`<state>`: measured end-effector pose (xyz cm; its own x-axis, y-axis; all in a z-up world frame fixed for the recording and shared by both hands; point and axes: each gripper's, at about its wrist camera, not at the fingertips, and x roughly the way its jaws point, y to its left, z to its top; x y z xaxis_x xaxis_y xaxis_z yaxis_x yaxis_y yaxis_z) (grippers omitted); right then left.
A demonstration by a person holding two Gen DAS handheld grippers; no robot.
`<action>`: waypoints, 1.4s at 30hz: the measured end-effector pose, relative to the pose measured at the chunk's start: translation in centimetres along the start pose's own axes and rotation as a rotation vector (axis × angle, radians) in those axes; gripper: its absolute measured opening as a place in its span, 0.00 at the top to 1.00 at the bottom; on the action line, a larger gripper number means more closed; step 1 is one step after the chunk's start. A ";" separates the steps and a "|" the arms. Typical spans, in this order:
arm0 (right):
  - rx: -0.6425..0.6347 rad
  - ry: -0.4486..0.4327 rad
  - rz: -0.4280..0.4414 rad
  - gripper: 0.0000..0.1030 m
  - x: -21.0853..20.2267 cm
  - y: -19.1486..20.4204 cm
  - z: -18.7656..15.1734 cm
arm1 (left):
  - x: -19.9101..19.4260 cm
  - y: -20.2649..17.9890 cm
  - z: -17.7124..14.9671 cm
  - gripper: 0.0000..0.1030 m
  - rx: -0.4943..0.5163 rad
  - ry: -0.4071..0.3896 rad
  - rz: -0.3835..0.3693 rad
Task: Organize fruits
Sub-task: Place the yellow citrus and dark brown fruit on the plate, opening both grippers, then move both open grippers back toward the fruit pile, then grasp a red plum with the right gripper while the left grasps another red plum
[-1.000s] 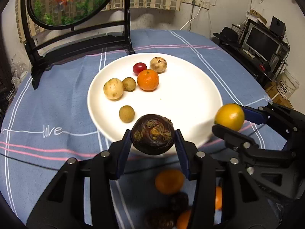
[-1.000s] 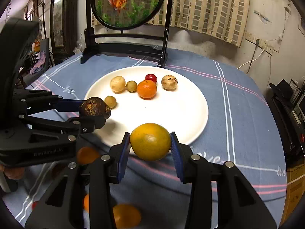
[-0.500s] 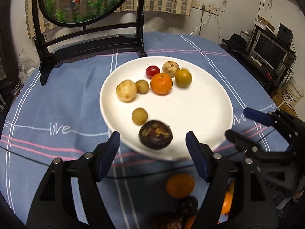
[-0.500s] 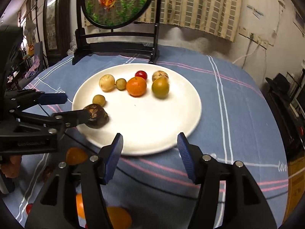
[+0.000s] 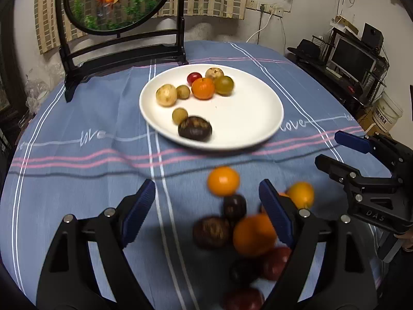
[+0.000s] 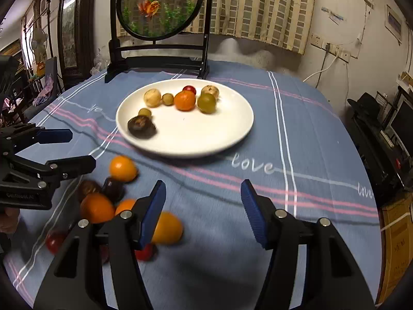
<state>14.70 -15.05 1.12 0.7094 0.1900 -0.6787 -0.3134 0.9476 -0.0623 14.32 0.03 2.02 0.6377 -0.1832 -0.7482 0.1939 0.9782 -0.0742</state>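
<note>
Two hand-held grippers, left (image 5: 206, 201) just spreading, right (image 6: 202, 206) spread, both empty, plate (image 6: 227, 129) near half bare, loose fruit (image 5: 223, 180) off its rim

a white plate (image 6: 240, 129) on a blue striped tablecloth (image 6: 296, 134) holds seven fruits. the right gripper (image 6: 202, 211) hangs open and empty over the cloth; loose fruits (image 6: 121, 168) lie beside the open left gripper (image 6: 77, 149).

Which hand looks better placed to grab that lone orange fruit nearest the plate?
Probably the left: its hand-held gripper is open with the orange fruit just ahead. The right hand-held gripper sits farther over.
</note>
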 end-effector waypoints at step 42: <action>-0.021 0.030 0.162 0.41 -4.5 5.8 -8.0 | -3.8 -2.3 -10.7 0.62 0.074 0.073 -0.047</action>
<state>4.68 -12.45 -2.02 0.6297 0.3317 -0.7024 -0.4355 0.8995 0.0343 3.45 -0.45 -1.99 0.5713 -0.2185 -0.7911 0.2786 0.9583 -0.0635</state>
